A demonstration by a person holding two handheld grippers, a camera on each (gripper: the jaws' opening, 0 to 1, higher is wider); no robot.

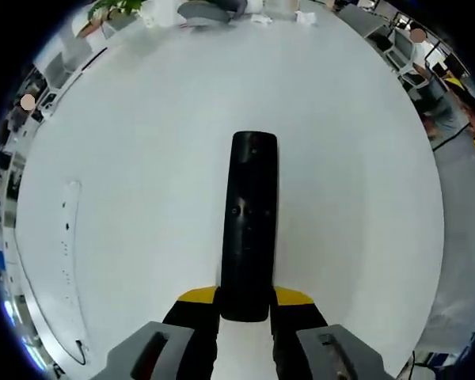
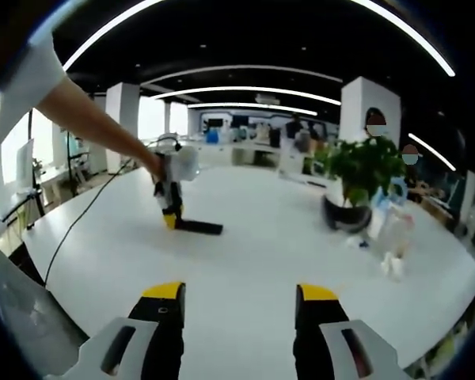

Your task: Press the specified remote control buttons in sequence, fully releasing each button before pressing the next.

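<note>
The left gripper (image 1: pixel 245 313) is clamping the near end of the remote (image 1: pixel 249 222), which is lying flat on the white table (image 1: pixel 142 134), its long axis running straight out from the jaws.

In the right gripper view the right gripper (image 2: pixel 239 305) is hovering with jaws wide apart, holding nothing — well back from the remote (image 2: pixel 198 227), which is lying ahead and to its left beside the left gripper (image 2: pixel 170 207). The pressing, I judge, falls to the right gripper, which needs to be travelling forward-left across bare table toward the button face.

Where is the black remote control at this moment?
The long black remote control lies on the white table, its near end between the left hand-held gripper jaws. In the right gripper view it lies mid-table, left of the potted green plant.
</note>
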